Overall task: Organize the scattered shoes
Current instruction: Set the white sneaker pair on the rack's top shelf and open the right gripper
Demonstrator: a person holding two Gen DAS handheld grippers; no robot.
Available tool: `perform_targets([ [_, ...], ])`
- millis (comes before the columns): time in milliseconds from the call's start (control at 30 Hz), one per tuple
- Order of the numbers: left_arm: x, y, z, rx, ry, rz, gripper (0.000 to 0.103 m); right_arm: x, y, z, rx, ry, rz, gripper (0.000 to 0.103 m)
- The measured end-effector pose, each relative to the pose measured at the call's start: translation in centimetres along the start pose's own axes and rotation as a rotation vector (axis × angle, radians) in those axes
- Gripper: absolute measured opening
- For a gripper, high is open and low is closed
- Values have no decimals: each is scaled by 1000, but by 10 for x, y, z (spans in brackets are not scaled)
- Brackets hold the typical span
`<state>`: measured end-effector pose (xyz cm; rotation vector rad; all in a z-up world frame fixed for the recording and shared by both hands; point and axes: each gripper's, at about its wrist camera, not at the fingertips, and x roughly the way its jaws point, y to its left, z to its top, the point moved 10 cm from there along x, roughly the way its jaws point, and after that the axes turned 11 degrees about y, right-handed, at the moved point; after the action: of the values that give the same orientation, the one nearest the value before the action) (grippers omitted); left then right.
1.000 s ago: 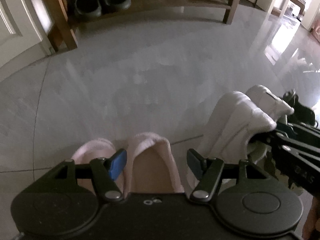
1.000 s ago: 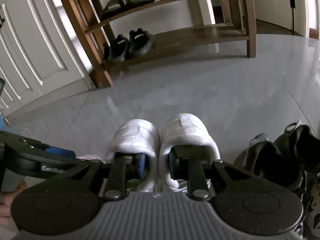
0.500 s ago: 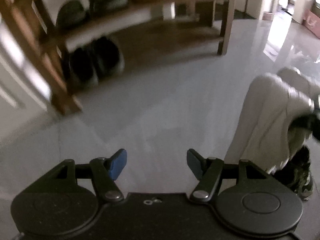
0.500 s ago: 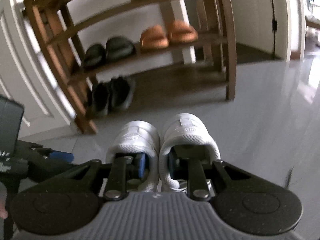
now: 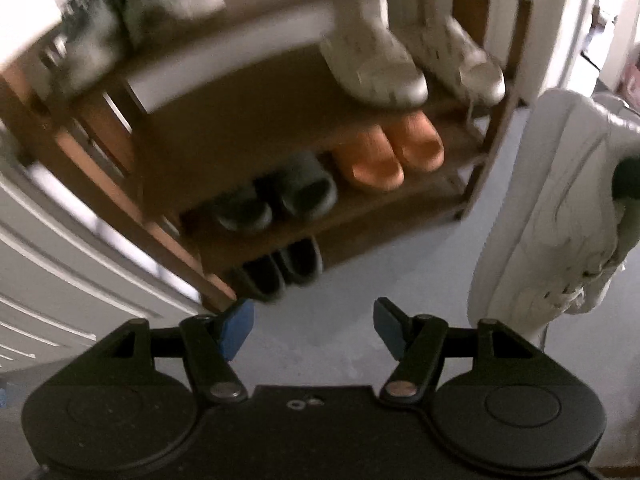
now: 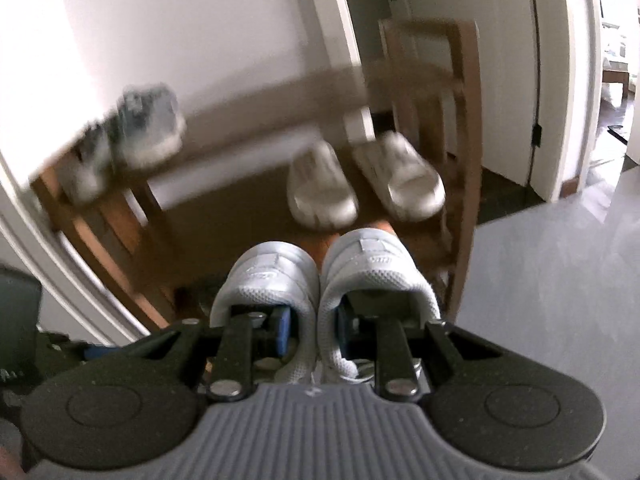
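We see white sneakers (image 6: 324, 276) held side by side in air before wooden shoe rack (image 6: 464, 128), right gripper (image 6: 312, 330) clamping their inner collars, one finger inside each. Left gripper (image 5: 312, 330) empty, jaws apart, above grey floor (image 5: 400, 272). On rack: cream clogs (image 5: 376, 68), orange slides (image 5: 388, 156), dark slides (image 5: 276, 196).

The tall brown slatted shoe rack (image 5: 188, 148) looks like matt wood. At three o'clock, the white mesh-and-leather sneakers (image 6: 324, 276) show knit collars. The grey floor (image 6: 552, 280) is smooth, faintly glossy. The orange slides (image 5: 384, 156) look like moulded foam.
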<state>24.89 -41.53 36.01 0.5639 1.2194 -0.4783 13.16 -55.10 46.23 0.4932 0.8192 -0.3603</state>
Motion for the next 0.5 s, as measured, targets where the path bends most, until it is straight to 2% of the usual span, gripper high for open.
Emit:
perform_targets([
  [167, -36, 1, 56, -59, 2, -25, 67, -28, -1, 99, -61, -1, -16, 25],
  [233, -47, -2, 84, -95, -7, -38, 67, -27, -12, 141, -105, 28, -38, 25],
  [367, -62, -9, 136, -153, -20, -58, 67, -3, -40, 213, -137, 110, -62, 25],
  [500, -60, -14, 173, -196, -15, -63, 67, 46, -58, 272, -181, 209, -71, 25],
])
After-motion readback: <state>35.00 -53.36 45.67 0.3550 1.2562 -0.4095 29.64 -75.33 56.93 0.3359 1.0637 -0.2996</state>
